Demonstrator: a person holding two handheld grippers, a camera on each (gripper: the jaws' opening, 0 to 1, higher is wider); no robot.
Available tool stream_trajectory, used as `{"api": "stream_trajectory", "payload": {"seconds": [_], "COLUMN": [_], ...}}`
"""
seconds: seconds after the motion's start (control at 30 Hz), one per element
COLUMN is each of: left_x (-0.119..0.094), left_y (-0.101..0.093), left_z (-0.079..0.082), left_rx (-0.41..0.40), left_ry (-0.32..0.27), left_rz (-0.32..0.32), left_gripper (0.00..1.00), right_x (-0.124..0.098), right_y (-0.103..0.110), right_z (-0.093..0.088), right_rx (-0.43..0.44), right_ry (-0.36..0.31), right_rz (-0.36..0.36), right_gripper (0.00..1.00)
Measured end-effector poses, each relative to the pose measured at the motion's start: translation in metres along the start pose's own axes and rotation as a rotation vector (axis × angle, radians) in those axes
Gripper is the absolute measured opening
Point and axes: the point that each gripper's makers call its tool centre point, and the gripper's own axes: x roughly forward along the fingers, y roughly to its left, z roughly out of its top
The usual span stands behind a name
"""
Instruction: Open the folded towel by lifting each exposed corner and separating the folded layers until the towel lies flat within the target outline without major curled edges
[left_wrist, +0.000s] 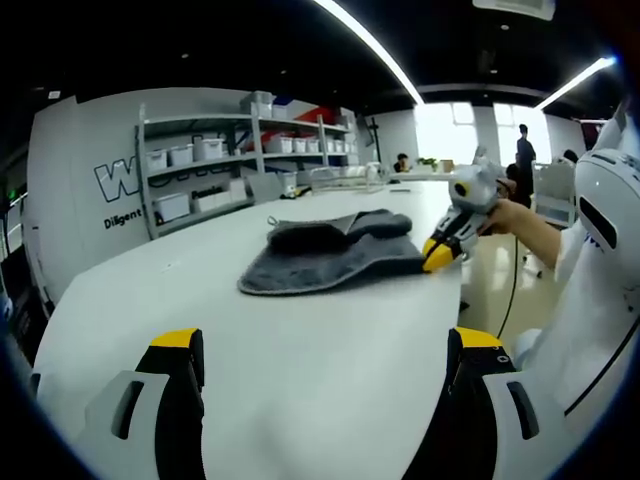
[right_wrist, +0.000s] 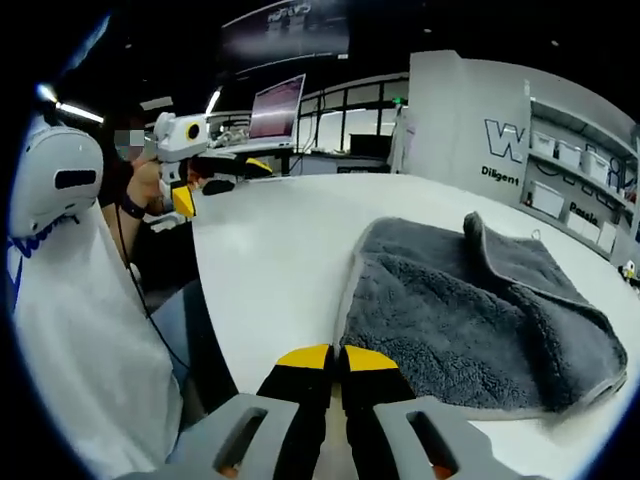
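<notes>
A grey towel (left_wrist: 335, 255) lies partly folded on the white table (left_wrist: 150, 300), with one layer bunched back along its far side. My right gripper (left_wrist: 441, 254), held in a hand, meets the towel's right corner. In the right gripper view the towel (right_wrist: 470, 320) spreads to the right, its near corner running in between the yellow tips of my right gripper (right_wrist: 338, 358), which is shut on it. My left gripper (left_wrist: 328, 345) hovers over the bare table short of the towel, jaws wide apart and holding nothing. The left gripper (right_wrist: 183, 198) also shows far off beyond the table edge.
Metal shelves (left_wrist: 230, 150) with white bins stand behind the table by a lettered wall. A person in white (right_wrist: 90, 330) sits at the table's edge. Monitors (right_wrist: 278, 105) and desks lie further back, and people (left_wrist: 523, 160) stand near the windows.
</notes>
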Motion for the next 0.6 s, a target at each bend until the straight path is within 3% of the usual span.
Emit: {"api": "stream_trajectory", "payload": {"seconds": [0.33,0.6], "left_x": [-0.004,-0.009], "left_y": [0.003,0.004], "left_z": [-0.005,-0.007], "left_rx": [-0.011,-0.018], "left_ry": [0.007,0.003], "left_rz": [0.012,0.022], "left_gripper": [0.99,0.99], "right_x": [0.031,0.057], "right_y": [0.015,0.033], "right_z": [0.021,0.035], "right_rx": [0.037,0.020], "right_ry": [-0.030,-0.023], "right_rz": [0.047,0.105], "right_gripper": [0.00,0.00]}}
